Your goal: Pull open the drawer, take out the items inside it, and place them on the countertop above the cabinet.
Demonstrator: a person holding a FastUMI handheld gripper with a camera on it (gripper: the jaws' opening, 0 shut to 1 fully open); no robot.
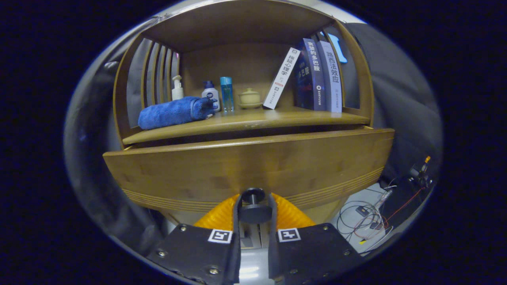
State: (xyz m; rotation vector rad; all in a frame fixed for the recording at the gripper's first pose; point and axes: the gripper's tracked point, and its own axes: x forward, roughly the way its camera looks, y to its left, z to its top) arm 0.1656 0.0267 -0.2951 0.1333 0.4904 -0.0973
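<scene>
Wooden drawer front (249,166) stands pulled slightly out from the cabinet, its dark knob (253,196) clenched between the gripper (253,208) fingers. Beyond them, on the bench (277,118) above, lie a rolled blue towel (174,112), a pump bottle (177,89), two more bottles, a lidded cup (250,97) and three leaning books (313,77).

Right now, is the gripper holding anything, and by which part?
Yes. The gripper has both fingers closed on the dark round knob at the front of the wooden drawer, pressing its stem from either side.
</scene>
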